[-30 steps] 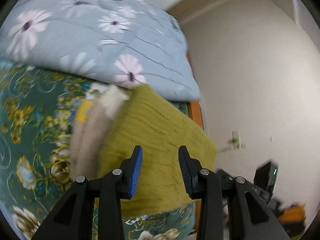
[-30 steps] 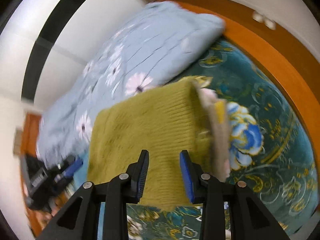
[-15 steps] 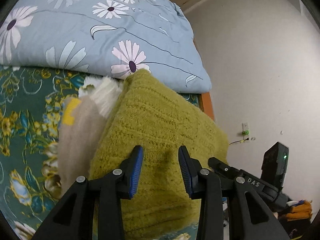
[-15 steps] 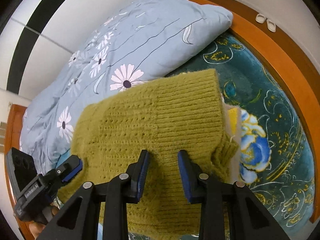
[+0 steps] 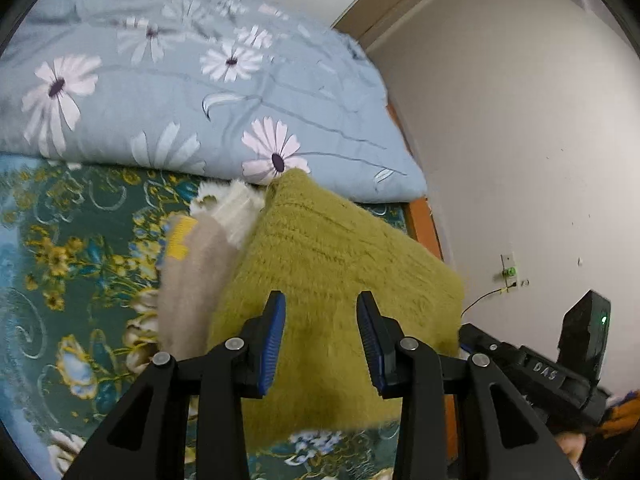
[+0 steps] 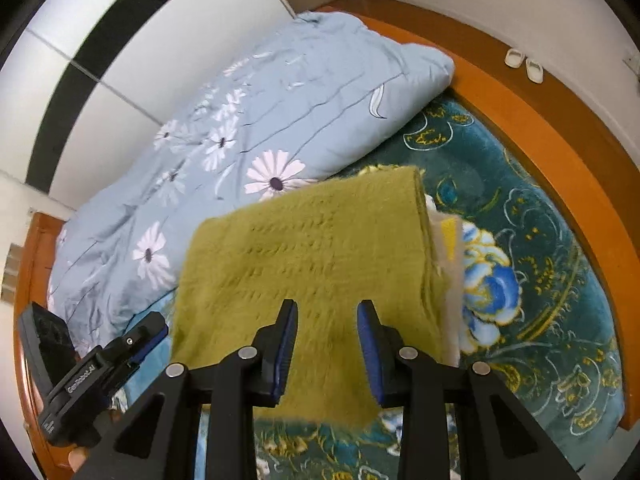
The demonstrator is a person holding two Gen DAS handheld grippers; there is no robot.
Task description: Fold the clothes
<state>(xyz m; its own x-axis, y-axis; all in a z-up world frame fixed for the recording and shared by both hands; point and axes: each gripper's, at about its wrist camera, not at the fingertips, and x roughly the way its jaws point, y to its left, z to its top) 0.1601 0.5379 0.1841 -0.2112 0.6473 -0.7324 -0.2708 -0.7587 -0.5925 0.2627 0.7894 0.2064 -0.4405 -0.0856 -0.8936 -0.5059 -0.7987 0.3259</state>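
An olive-green knitted sweater, folded flat, lies on a teal floral blanket covering the bed, with both tools poised above its near edge. The left hand-held gripper has its blue-padded fingers spread apart with nothing between them, and the right hand-held gripper is likewise parted and holds nothing — each is also glimpsed from the side in the other's view. A beige garment with white and yellow patches lies partly tucked under the sweater's edge, on the side away from the wall. Just behind the sweater, a pale blue quilt printed with daisies is bunched along the bed, its edge touching the sweater's far corner. An orange wooden bed frame rims the mattress; beyond it, a pair of white slippers sits on the floor. A wall socket with a green light shows on the white wall.
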